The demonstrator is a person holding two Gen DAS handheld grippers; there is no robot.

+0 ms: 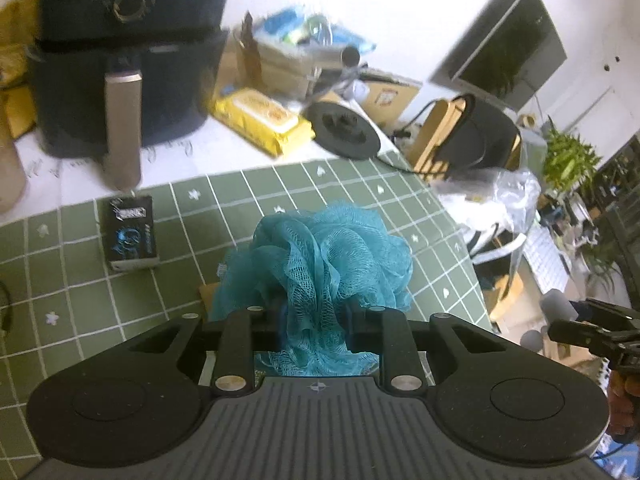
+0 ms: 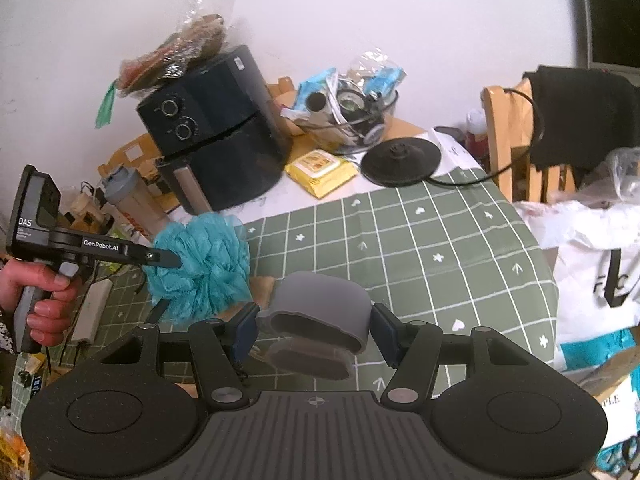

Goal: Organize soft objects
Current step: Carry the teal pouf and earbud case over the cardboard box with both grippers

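A teal mesh bath pouf (image 1: pixel 320 256) is clamped in the left gripper (image 1: pixel 316 332). A grey foam slipper (image 2: pixel 320 304), apparently paired, is pinched by the right gripper (image 2: pixel 314 332), the pouf at its ten o'clock.

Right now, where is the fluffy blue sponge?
The blue sponge is pinched in the left tool, held over the green checked cloth, near the small black box.

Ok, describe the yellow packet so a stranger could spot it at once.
Start at the big black air fryer at the back of the table. Immediately to its right, on the white surface, lies a flat yellow wipes packet, left of the round black kettle base. It is the only yellow item.
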